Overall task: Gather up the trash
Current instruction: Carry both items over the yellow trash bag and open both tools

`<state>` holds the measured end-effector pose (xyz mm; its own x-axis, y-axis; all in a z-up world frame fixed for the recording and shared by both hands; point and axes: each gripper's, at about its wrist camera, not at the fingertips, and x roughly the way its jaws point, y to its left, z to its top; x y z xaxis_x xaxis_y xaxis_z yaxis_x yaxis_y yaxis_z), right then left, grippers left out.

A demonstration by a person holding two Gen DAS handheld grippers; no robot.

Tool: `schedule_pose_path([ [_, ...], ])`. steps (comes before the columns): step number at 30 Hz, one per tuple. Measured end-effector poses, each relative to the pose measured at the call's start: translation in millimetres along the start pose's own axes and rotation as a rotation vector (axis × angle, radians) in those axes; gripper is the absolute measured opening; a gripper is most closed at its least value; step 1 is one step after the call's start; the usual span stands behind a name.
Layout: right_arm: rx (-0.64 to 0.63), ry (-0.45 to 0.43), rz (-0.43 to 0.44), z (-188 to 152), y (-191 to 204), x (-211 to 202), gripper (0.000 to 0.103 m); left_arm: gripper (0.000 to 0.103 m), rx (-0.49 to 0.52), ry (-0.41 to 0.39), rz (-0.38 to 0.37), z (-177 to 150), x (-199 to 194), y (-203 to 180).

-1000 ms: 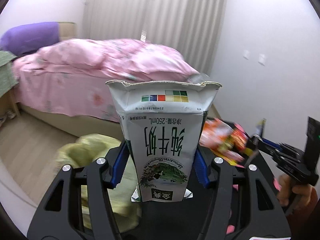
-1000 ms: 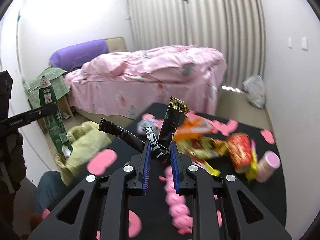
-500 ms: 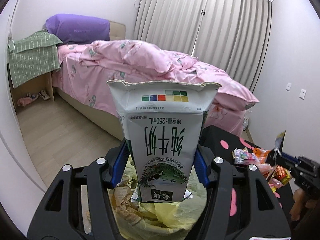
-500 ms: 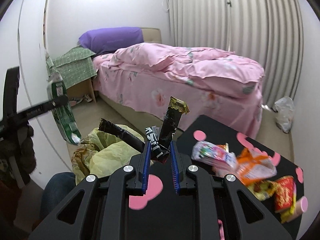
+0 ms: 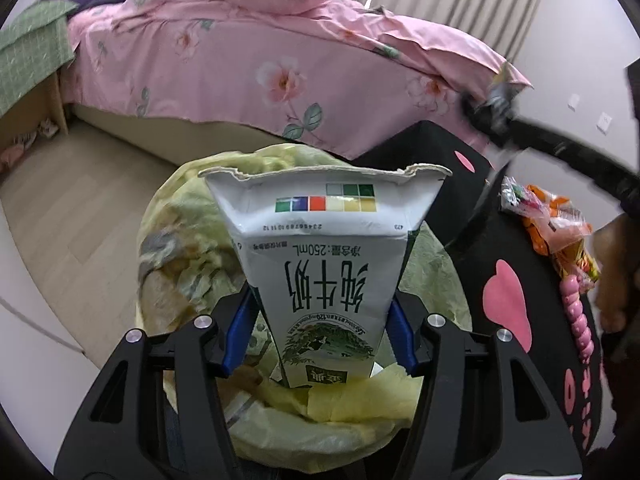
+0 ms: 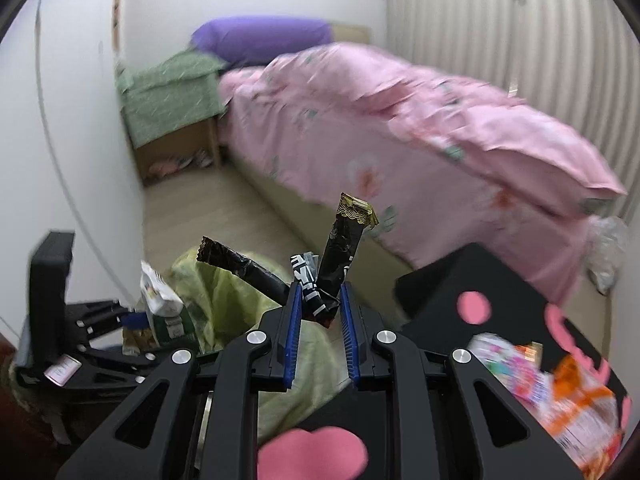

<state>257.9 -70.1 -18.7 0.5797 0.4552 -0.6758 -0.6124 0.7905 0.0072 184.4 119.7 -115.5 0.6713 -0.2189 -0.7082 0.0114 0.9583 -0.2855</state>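
Note:
My left gripper (image 5: 320, 316) is shut on a white and green milk carton (image 5: 324, 264), held upside down right above the open mouth of a bin lined with a yellow-green bag (image 5: 192, 240). In the right wrist view my right gripper (image 6: 319, 300) is shut on a bunch of black snack wrappers (image 6: 344, 248), at the table's left edge, with the bag (image 6: 228, 284) just beyond and below. The left gripper (image 6: 132, 316) with the carton (image 6: 160, 304) shows at the left there. The right gripper with its wrappers appears blurred at the upper right of the left wrist view.
A black table (image 6: 480, 280) with pink shapes holds more colourful wrappers (image 6: 532, 380), also seen in the left view (image 5: 556, 224). A bed with a pink quilt (image 5: 280, 60) stands behind the bin, and a green-covered side table (image 6: 172, 92) by the wall. A white plastic bag (image 6: 608, 248) lies on the floor.
My left gripper has come down with the carton until it hangs over the bin's mouth. My right gripper has swung left from over the table to its edge near the bin, still holding the wrappers.

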Motion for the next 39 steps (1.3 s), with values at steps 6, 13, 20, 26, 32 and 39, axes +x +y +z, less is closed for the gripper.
schedule_pose_path([
  [6, -0.114, 0.107, 0.088, -11, 29, 49, 0.019, 0.054, -0.046, -0.023, 0.007, -7, -22, 15],
  [13, -0.144, 0.2, 0.148, -22, 45, 79, 0.019, 0.054, -0.071, -0.014, 0.042, -2, -22, 27],
  [20, -0.095, 0.228, 0.139, -28, 32, 85, 0.019, 0.054, -0.075, 0.019, 0.081, 11, 6, 23],
  [26, -0.078, 0.226, 0.127, -31, 28, 82, 0.022, 0.072, -0.21, 0.013, -0.042, 21, -3, 39],
  [32, -0.039, 0.192, 0.176, -34, 21, 62, 0.049, 0.083, -0.24, -0.074, 0.007, 27, -45, 39],
  [39, 0.066, 0.112, 0.107, -43, -13, 0, 0.049, 0.085, -0.237, -0.209, 0.061, 39, -86, 19],
])
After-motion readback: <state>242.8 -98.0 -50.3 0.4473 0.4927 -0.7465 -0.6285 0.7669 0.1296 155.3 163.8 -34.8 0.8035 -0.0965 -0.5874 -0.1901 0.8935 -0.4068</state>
